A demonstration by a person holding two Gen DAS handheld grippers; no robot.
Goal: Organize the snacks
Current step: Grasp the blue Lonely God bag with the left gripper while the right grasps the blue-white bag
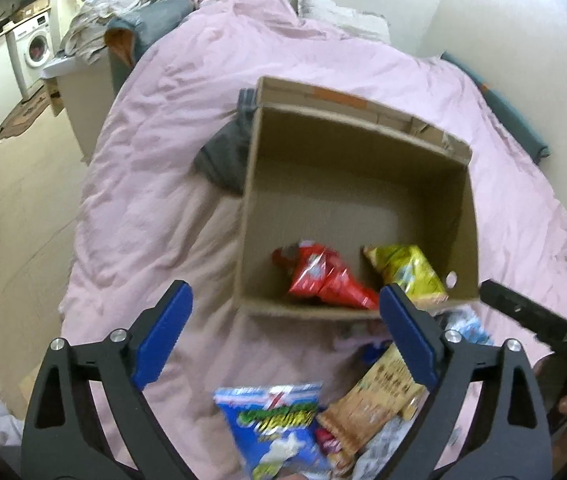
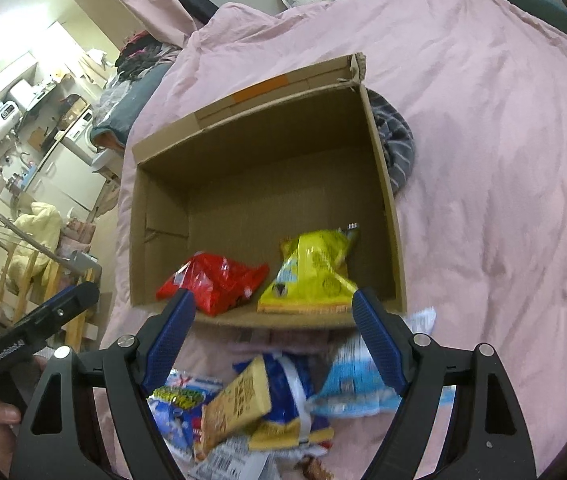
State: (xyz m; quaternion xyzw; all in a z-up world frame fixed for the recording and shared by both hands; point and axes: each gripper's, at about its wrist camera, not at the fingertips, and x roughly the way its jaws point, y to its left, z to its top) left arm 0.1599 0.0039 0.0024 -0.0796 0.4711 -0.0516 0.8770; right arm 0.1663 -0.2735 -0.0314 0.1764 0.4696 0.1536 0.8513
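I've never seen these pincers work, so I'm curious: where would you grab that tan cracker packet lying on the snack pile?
Probably across the tan cracker packet at its two long edges near the raised upper end, coming from above. It is a flat, stiff-looking slab propped tilted on the other snacks, so that end stands clear, and the right gripper has open, empty jaws.

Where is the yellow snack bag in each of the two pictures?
Left wrist view: the yellow bag lies inside the cardboard box, at its near right corner, just above the right blue finger.
Right wrist view: the yellow bag lies in the box right of middle, against the near wall.
Shared landmark: the red bag lies just left of it in both views.
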